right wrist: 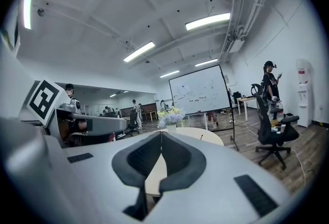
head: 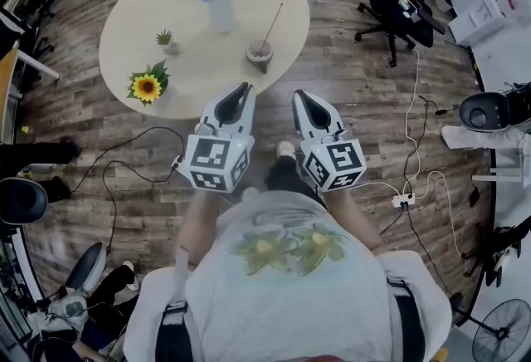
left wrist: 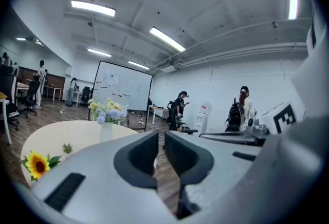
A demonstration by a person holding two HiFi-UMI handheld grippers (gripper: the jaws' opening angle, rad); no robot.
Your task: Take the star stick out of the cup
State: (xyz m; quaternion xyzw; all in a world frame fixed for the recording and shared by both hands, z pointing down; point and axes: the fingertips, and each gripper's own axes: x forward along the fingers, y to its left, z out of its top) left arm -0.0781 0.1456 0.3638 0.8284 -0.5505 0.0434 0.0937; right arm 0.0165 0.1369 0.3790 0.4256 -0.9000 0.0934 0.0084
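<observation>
A small grey cup [head: 260, 51] stands near the right edge of the round beige table [head: 199, 61], with a thin stick [head: 272, 23] leaning out of it toward the far right. The stick's star end is too small to make out. My left gripper [head: 246, 88] hangs at the table's near edge, just short of the cup, and is shut with nothing in it. My right gripper [head: 299, 95] is beside it over the wooden floor, also shut and empty. In the gripper views the left jaws [left wrist: 161, 134] and the right jaws [right wrist: 161, 133] point level across the table.
On the table are a white vase of flowers [head: 221, 12], a small potted plant [head: 164, 38] and a sunflower [head: 147, 87]. A black office chair [head: 397, 3] stands at the right. Cables [head: 124, 161] and a power strip [head: 403, 200] lie on the floor. People stand far off in the room.
</observation>
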